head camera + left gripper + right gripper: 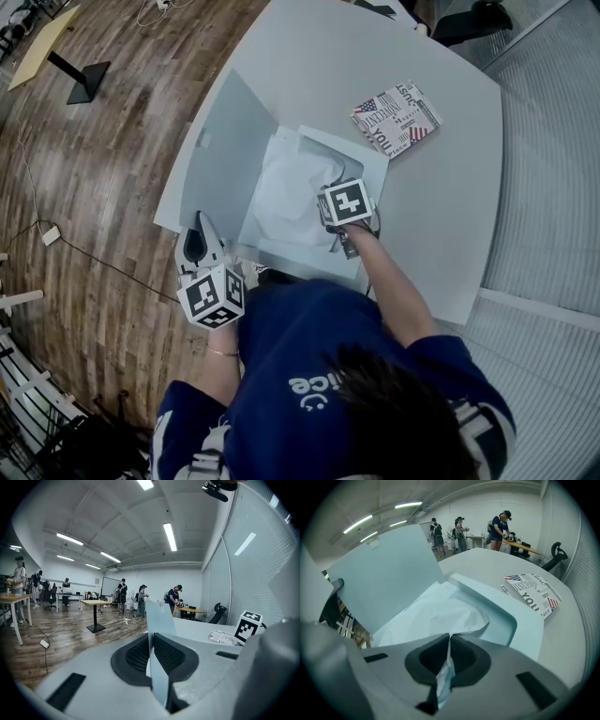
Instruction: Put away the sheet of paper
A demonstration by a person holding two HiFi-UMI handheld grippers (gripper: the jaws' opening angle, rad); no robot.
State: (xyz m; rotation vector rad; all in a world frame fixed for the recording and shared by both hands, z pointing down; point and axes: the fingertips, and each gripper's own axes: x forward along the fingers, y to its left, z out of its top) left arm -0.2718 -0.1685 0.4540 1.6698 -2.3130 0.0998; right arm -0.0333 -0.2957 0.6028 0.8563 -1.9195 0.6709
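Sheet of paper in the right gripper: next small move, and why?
Probably ease the right gripper forward, sliding the sheet of paper into the folder pocket: the pinched sheet lies crumpled over the pocket, and the left gripper holds the cover open.

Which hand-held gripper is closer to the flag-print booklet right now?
Right. The right hand-held gripper pinches the paper over the open folder, next to the booklet; the left hand-held gripper clamps the folder's cover, farther away.
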